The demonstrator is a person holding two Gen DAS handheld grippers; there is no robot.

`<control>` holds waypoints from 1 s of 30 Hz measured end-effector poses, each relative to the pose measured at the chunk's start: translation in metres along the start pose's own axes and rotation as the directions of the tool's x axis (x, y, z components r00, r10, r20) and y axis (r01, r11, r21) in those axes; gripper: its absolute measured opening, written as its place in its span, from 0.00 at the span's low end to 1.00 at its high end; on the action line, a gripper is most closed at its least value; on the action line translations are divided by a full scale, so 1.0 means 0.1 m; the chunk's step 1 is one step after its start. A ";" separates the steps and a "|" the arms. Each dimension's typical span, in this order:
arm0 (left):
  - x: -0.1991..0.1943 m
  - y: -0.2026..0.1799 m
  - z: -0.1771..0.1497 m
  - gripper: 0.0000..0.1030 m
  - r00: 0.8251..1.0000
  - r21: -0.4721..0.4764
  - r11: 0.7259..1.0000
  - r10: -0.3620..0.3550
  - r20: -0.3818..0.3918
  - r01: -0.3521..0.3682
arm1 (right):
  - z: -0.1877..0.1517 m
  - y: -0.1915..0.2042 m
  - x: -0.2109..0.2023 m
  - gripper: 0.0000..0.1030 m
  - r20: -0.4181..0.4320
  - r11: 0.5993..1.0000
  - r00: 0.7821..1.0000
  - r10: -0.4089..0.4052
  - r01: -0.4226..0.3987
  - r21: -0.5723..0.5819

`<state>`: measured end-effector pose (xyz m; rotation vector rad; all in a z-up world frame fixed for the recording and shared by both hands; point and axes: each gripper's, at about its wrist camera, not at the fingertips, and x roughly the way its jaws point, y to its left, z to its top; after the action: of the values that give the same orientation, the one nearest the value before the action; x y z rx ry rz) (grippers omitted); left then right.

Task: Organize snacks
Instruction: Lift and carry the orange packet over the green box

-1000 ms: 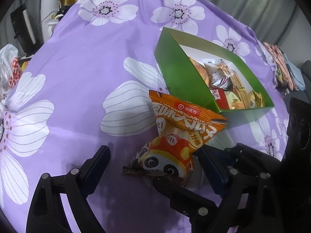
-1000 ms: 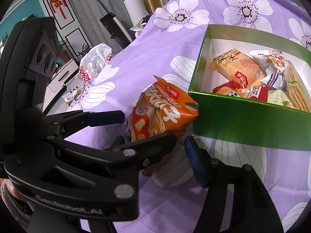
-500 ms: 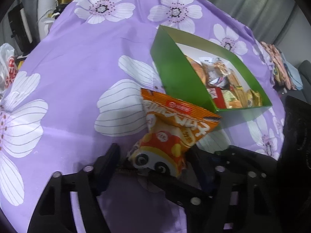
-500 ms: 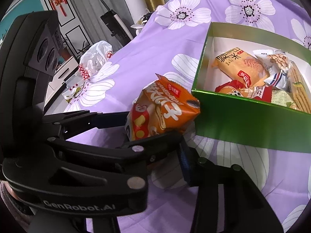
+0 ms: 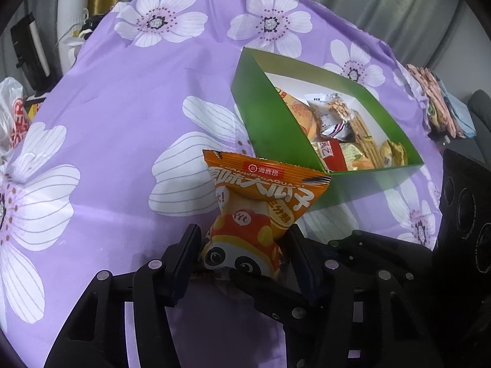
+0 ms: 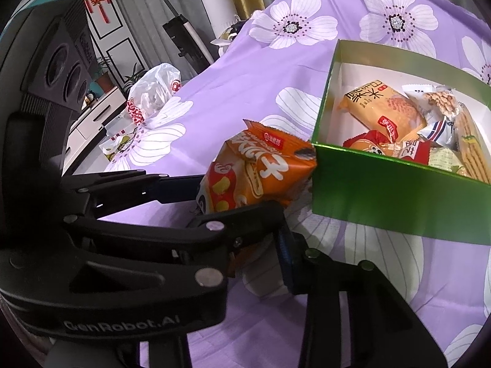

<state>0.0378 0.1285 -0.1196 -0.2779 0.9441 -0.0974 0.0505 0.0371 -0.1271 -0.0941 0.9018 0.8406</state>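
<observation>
Dim, soft indoor light; faint shadows. Heavy fisheye warp, black vignette at corners. Centre sharp, edges slightly blurred, no glare.

Orange snack pkt (image 5: pixel 260 202), panda print at bottom end, puffy, sealed, standing tilted w/ crimped top edge touching near corner of green box (image 6: pixel 399 190). Lower end pinched from both sides. Box open-topped, white inside, sitting on purple floral cloth, partly filled w/ mixed pkts: orange cracker bag, peanuts, red wrappers, biscuit stack.
</observation>
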 end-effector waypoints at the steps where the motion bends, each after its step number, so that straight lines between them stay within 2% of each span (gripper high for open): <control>1: -0.01 0.00 0.00 0.55 1.000 0.002 1.000 0.002 0.001 -0.002 | 0.00 0.00 -0.01 0.37 0.002 1.000 1.000 0.002 -0.002 -0.001; 13: -0.30 -0.13 -0.02 0.55 0.997 0.040 0.998 0.054 0.063 -0.057 | 0.03 0.13 -0.21 0.36 0.058 0.999 0.998 0.036 -0.034 -0.027; 30: -0.73 -0.47 0.02 0.55 0.983 0.098 0.994 0.033 0.183 -0.051 | 0.07 0.22 -0.73 0.36 0.155 0.998 0.988 0.012 -0.001 -0.069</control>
<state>-0.0013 0.0989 -0.0487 -0.1685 0.7607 -0.0799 0.0155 0.0110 -0.0639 -0.0840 0.7276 0.8729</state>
